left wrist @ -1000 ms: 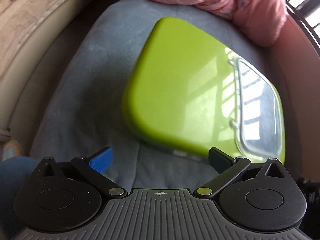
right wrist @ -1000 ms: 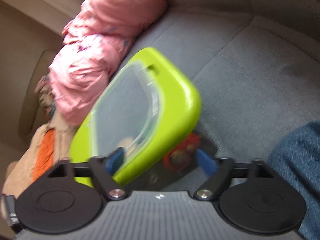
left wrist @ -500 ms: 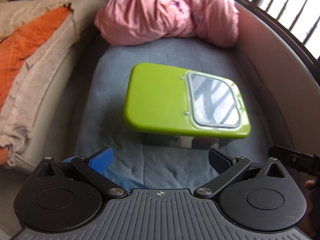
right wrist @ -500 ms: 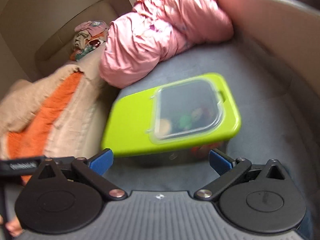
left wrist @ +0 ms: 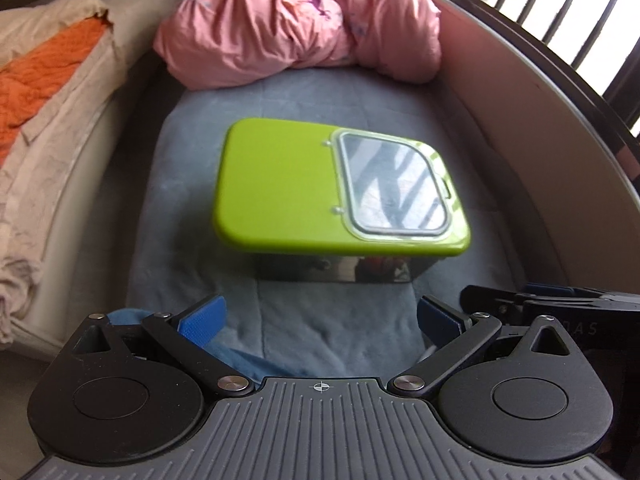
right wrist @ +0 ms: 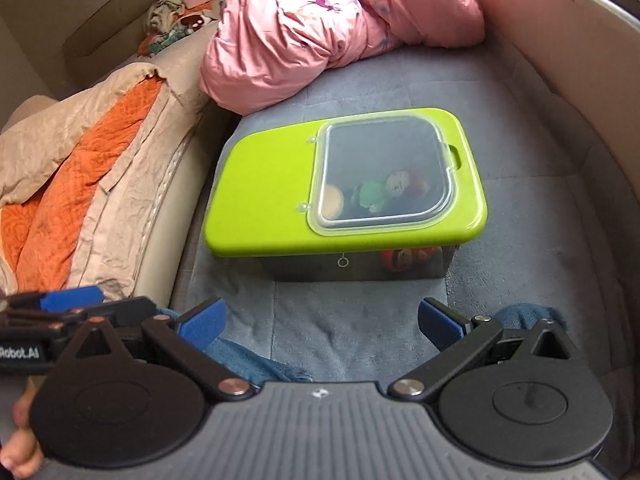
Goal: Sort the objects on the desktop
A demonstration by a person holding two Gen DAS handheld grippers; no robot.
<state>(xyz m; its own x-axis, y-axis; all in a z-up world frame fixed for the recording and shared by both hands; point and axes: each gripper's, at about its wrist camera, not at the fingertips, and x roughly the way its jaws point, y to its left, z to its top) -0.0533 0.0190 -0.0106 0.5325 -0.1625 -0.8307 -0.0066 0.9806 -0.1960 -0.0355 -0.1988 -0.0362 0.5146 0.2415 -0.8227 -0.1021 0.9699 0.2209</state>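
A storage box with a lime-green lid [left wrist: 280, 184] [right wrist: 264, 188] sits on a grey cushion [left wrist: 332, 324] [right wrist: 344, 320]. The lid's clear hatch [left wrist: 396, 196] [right wrist: 384, 176] is closed; small toys [right wrist: 376, 192] show through it in the right wrist view. My left gripper [left wrist: 318, 320] is open and empty, held back from the box's near side. My right gripper [right wrist: 320, 322] is likewise open and empty, a little short of the box. Each gripper shows at the edge of the other's view.
A pink bundle of cloth [left wrist: 296, 20] [right wrist: 332, 20] lies behind the box. Orange and beige blankets [left wrist: 44, 92] [right wrist: 88, 184] are heaped on the left. A curved padded wall [left wrist: 532, 128] [right wrist: 560, 52] rings the right side. Blue fabric [right wrist: 256, 364] lies under the grippers.
Both grippers have pulled back and up from the box, which now looks smaller and level in both views. The right view has swung round to face the hatch squarely.
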